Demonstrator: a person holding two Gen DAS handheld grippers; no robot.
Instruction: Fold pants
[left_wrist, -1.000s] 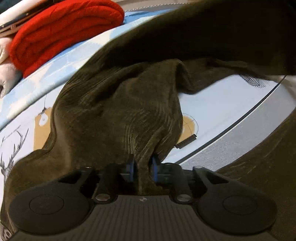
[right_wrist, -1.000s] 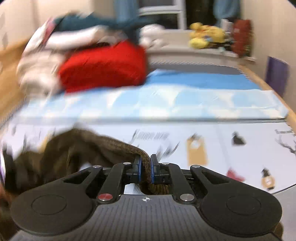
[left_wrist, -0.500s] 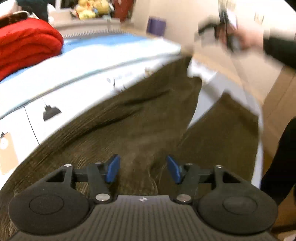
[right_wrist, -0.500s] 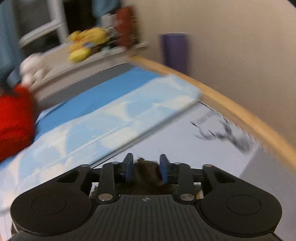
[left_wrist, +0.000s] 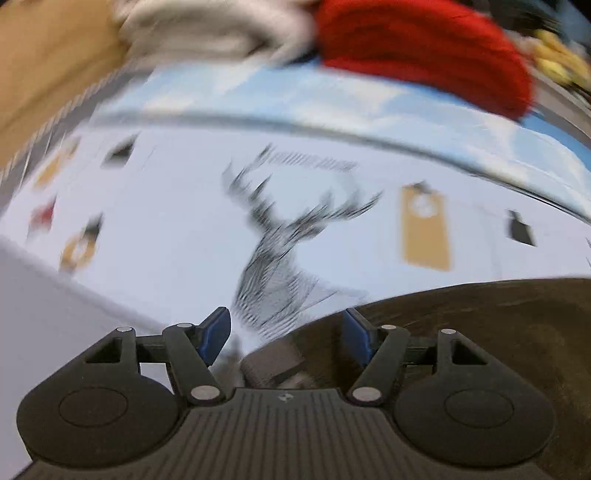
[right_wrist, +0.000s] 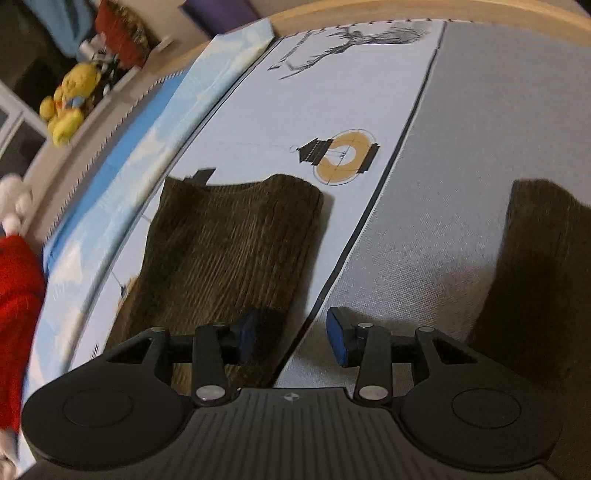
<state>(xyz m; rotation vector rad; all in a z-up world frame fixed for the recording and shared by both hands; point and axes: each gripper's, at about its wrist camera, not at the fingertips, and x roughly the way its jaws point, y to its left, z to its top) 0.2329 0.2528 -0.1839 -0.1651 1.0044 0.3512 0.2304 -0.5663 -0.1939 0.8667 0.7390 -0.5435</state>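
The dark brown corduroy pants (right_wrist: 229, 251) lie flat on the printed bed sheet, one leg end pointing away from my right gripper. A second leg (right_wrist: 543, 266) lies at the right on the grey sheet. My right gripper (right_wrist: 293, 338) hovers over the near edge of the first leg, its jaws opening with nothing pinched between them. In the blurred left wrist view the pants (left_wrist: 480, 332) fill the lower right. My left gripper (left_wrist: 286, 332) is at their edge, jaws opening wide, and the cloth lies under them, not gripped.
A red folded garment (left_wrist: 424, 48) and pale clothes (left_wrist: 207, 33) are piled at the far side of the bed. Yellow plush toys (right_wrist: 68, 103) sit on a shelf. A wooden bed frame (right_wrist: 406, 11) borders the mattress.
Both grippers were shut on the pants and carried them; now both stand open and the pants lie spread on the bed. The left view swung toward the clothes pile, and the right dropped toward the sheet.
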